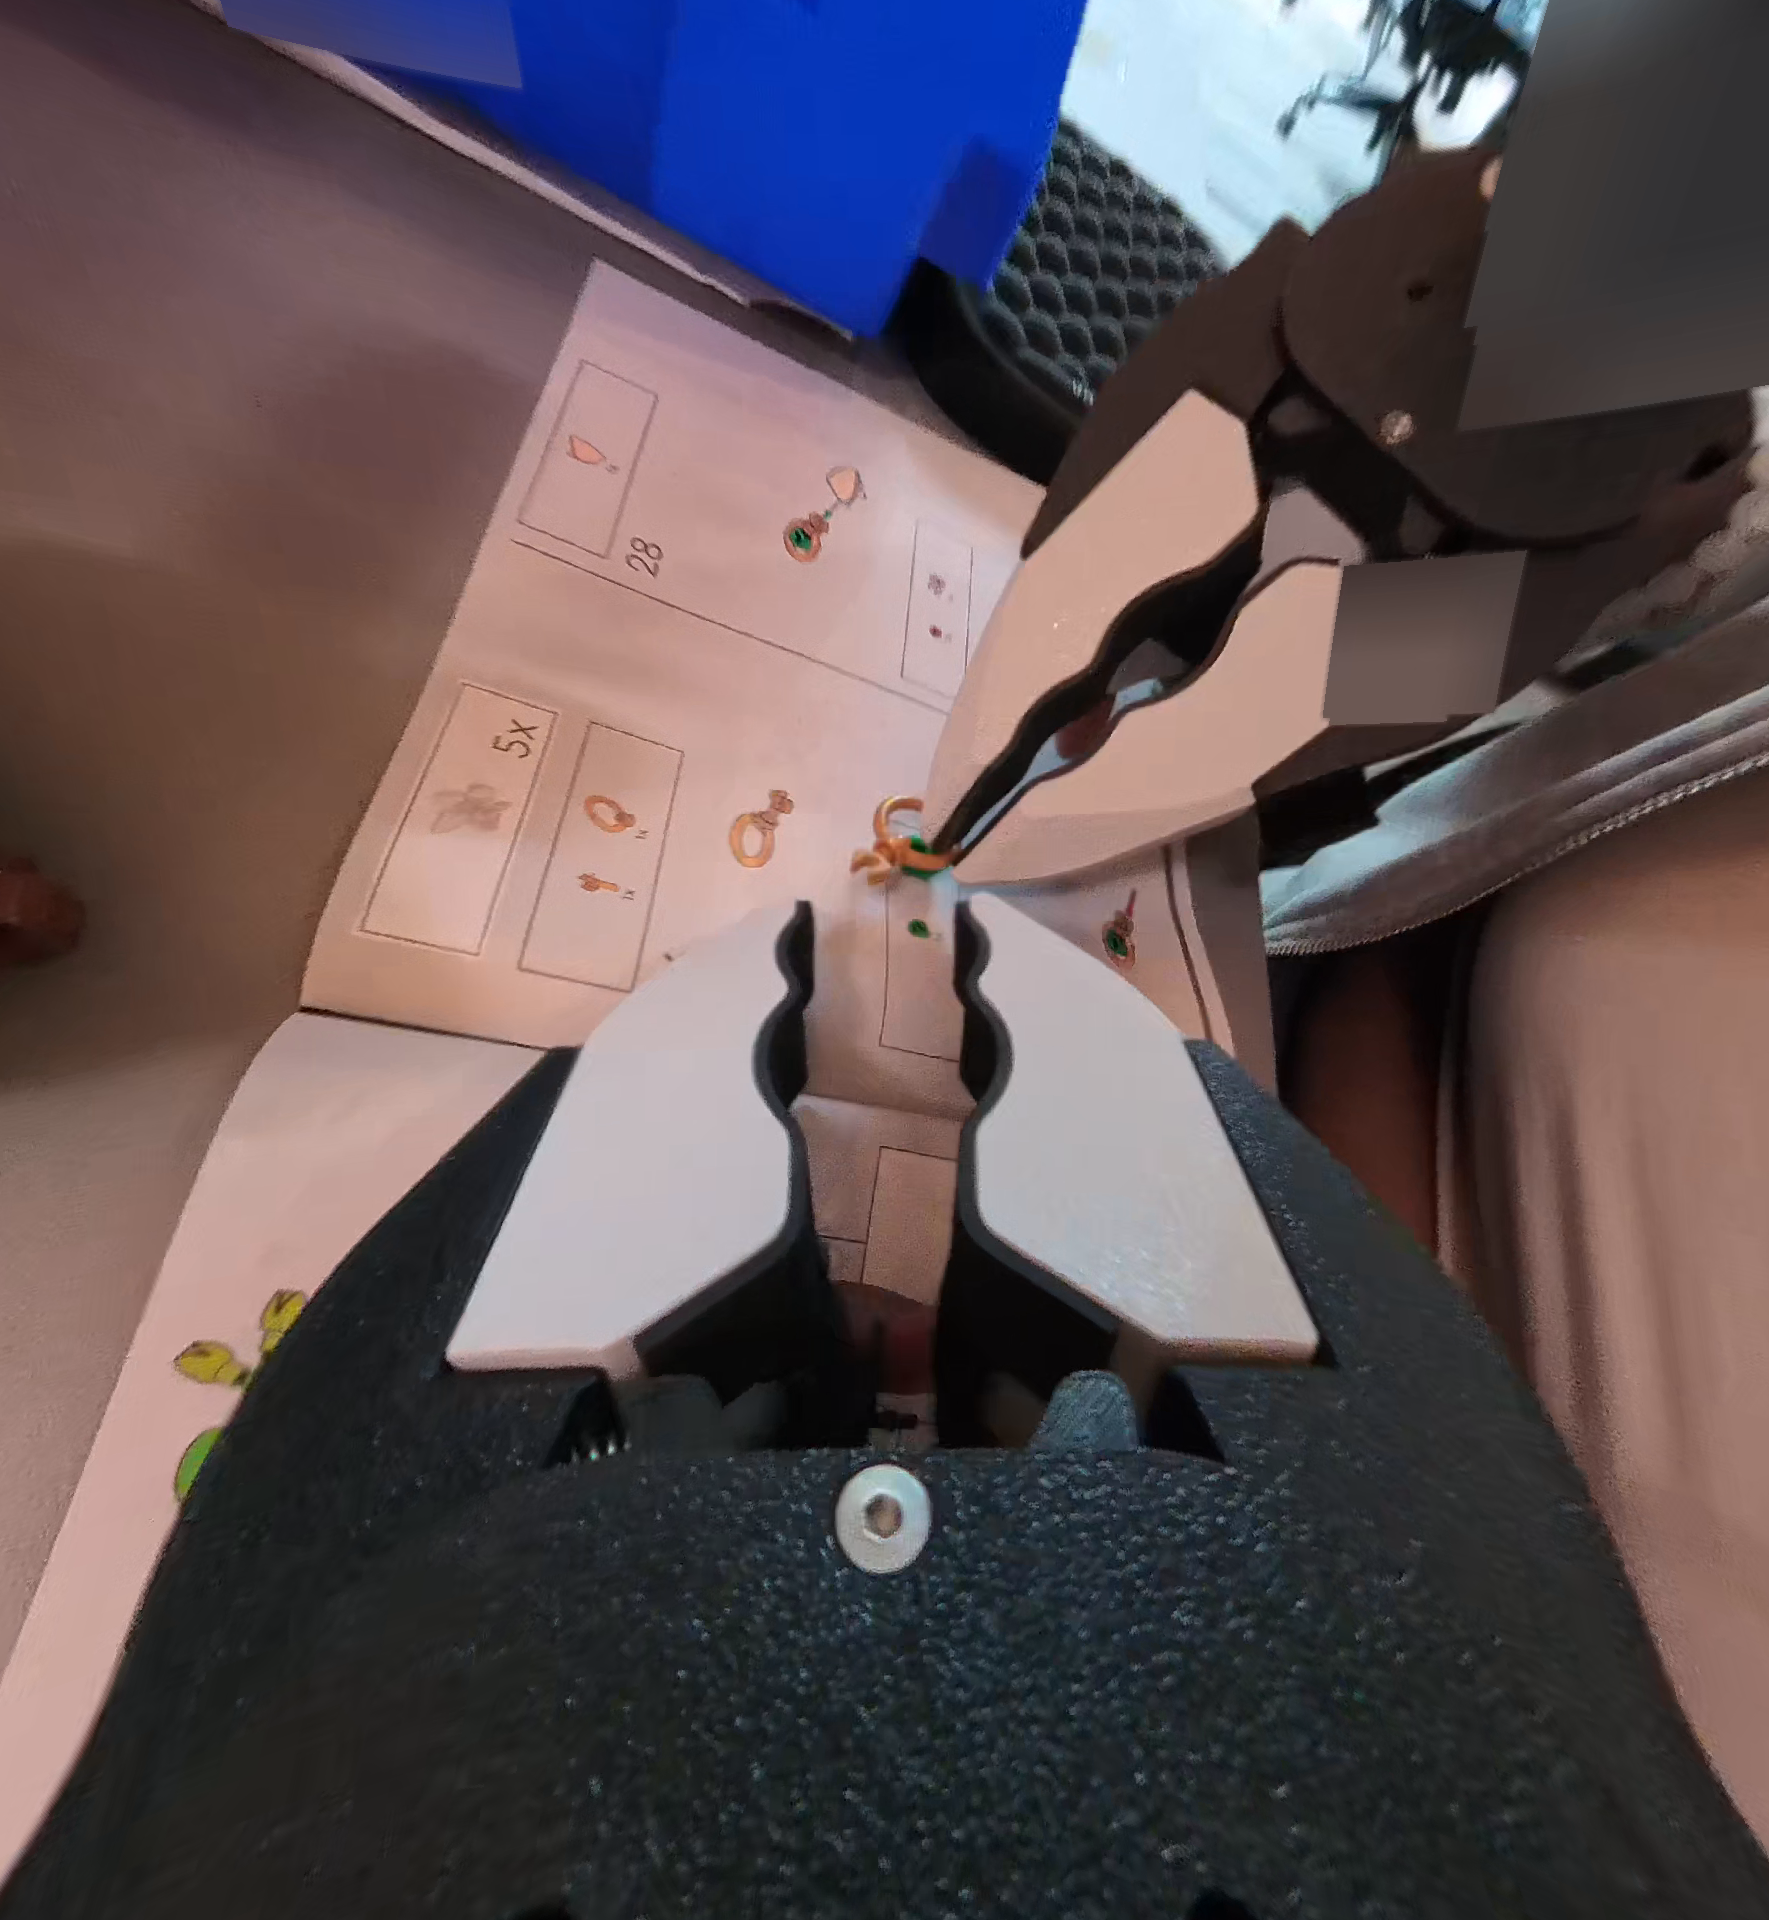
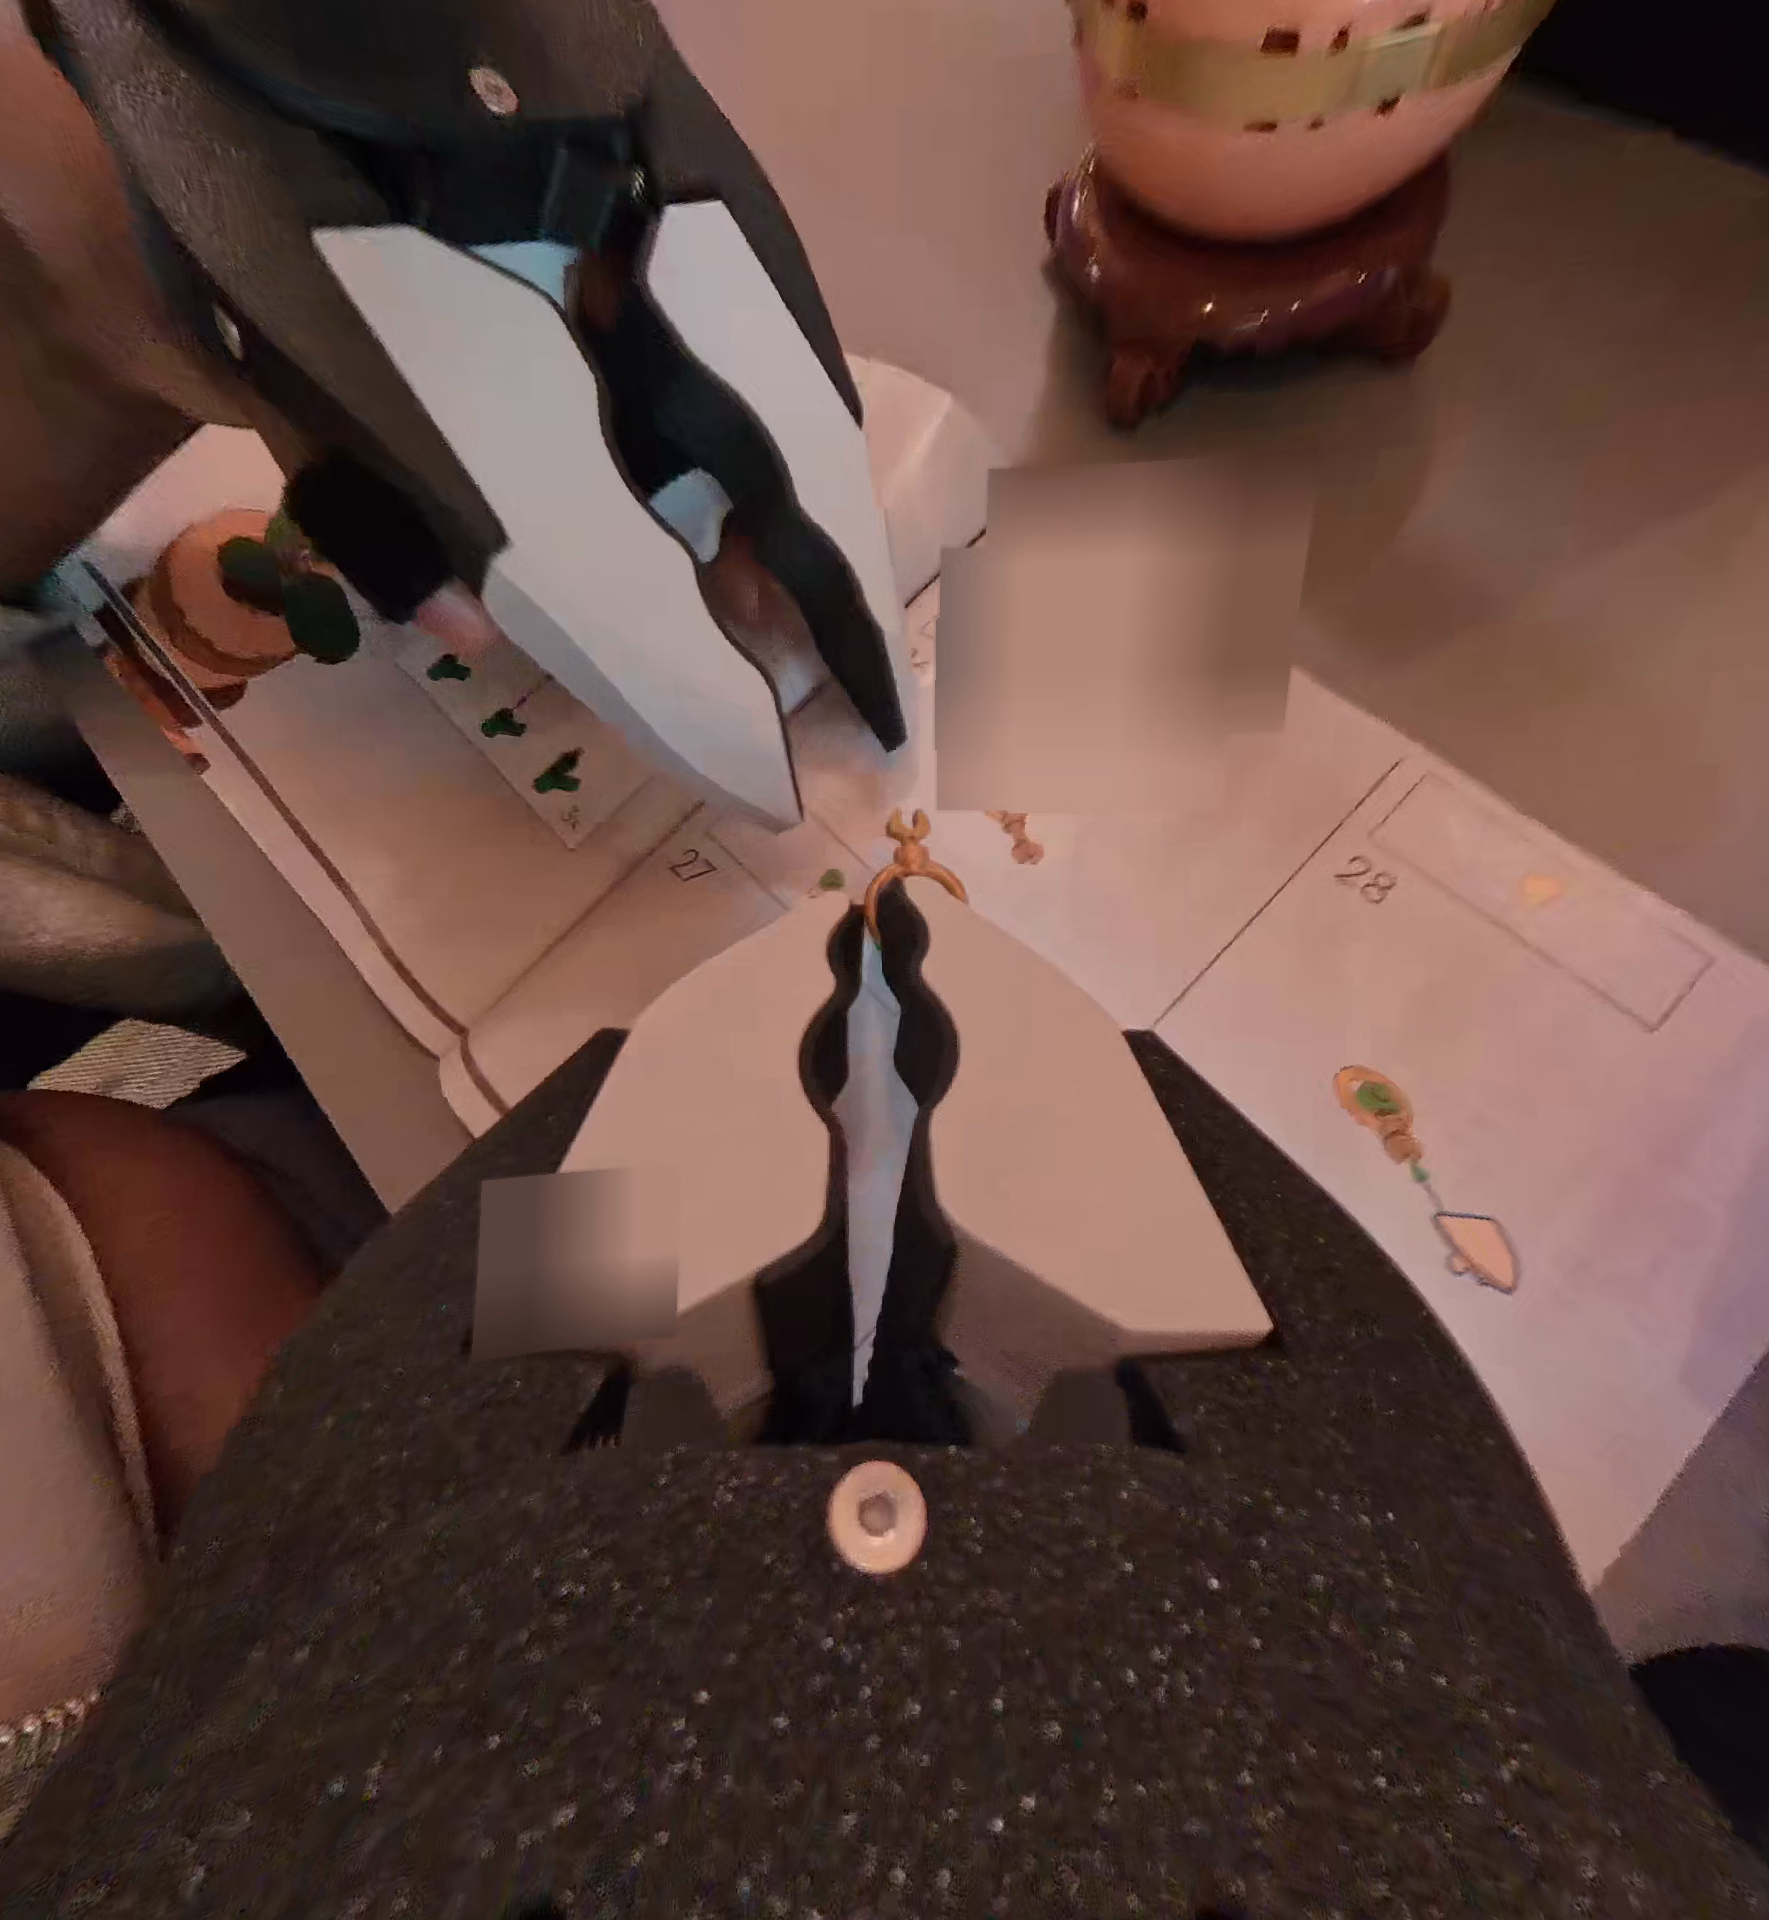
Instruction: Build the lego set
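Note:
My right gripper point(image 2: 878, 920) is shut on a tiny gold ring-and-clip piece point(image 2: 911, 868) with a green stud. It holds the piece just above the open instruction booklet point(image 2: 1327, 1039). In the left wrist view the right gripper point(image 1: 947, 857) reaches in from the upper right, and the gold piece point(image 1: 895, 842) sticks out of its tips. My left gripper point(image 1: 885, 914) is open and empty, its tips just short of the piece. It also shows in the right wrist view point(image 2: 844, 774), coming in from the upper left.
The booklet point(image 1: 714, 644) lies on a grey table. A pink vase on a brown stand point(image 2: 1264, 260) stands beyond it. A blue box point(image 1: 807, 135) and a black mesh thing point(image 1: 1077, 281) lie at the booklet's far edge. A person's clothing point(image 1: 1638, 1039) is at the right.

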Demonstrator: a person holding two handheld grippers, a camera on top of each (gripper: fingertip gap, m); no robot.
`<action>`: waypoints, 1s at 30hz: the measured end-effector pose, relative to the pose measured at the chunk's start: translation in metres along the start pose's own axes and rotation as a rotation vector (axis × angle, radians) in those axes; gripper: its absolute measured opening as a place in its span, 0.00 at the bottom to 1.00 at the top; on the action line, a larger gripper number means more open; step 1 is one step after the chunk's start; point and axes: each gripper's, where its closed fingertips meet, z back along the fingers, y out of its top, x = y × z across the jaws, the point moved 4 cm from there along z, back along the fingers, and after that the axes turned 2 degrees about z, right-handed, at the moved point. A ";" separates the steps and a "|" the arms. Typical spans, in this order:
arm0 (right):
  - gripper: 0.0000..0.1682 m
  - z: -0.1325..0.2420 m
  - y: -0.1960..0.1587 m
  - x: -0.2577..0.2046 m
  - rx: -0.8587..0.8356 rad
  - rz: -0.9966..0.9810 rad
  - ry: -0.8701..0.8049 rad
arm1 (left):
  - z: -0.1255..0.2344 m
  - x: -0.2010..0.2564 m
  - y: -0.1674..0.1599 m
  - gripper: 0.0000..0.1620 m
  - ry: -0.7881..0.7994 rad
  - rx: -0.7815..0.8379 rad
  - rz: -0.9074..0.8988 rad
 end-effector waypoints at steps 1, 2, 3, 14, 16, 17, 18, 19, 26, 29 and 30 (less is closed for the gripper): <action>0.03 0.000 -0.001 0.001 -0.015 0.017 -0.006 | 0.003 -0.001 0.002 0.18 -0.009 0.024 0.029; 0.03 0.000 -0.004 0.001 -0.046 0.032 -0.002 | 0.005 -0.003 0.002 0.18 -0.017 0.040 0.059; 0.05 -0.001 -0.007 0.001 -0.065 0.041 -0.005 | 0.007 -0.004 0.002 0.18 -0.027 0.048 0.087; 0.20 0.004 -0.009 0.000 -0.113 -0.010 -0.075 | 0.001 -0.002 -0.003 0.17 -0.018 -0.012 0.068; 0.16 -0.001 -0.011 0.003 -0.128 0.001 -0.110 | 0.001 -0.001 -0.004 0.16 -0.020 -0.014 0.054; 0.12 -0.002 -0.011 0.003 -0.126 -0.010 -0.107 | 0.001 0.000 -0.004 0.16 -0.020 -0.019 0.047; 0.11 -0.002 -0.010 0.003 -0.127 -0.024 -0.099 | 0.000 0.000 -0.005 0.16 -0.019 -0.024 0.040; 0.11 -0.002 -0.010 0.004 -0.136 -0.023 -0.090 | 0.000 0.001 -0.005 0.16 -0.019 -0.028 0.035; 0.11 -0.003 -0.009 0.006 -0.147 0.038 -0.037 | 0.000 0.001 -0.005 0.15 -0.017 -0.020 0.032; 0.11 -0.002 -0.005 0.007 -0.096 0.073 -0.027 | 0.004 -0.003 0.000 0.15 -0.021 0.033 0.087; 0.11 -0.002 -0.002 0.007 -0.082 0.081 -0.023 | 0.006 -0.005 0.002 0.15 -0.027 0.057 0.106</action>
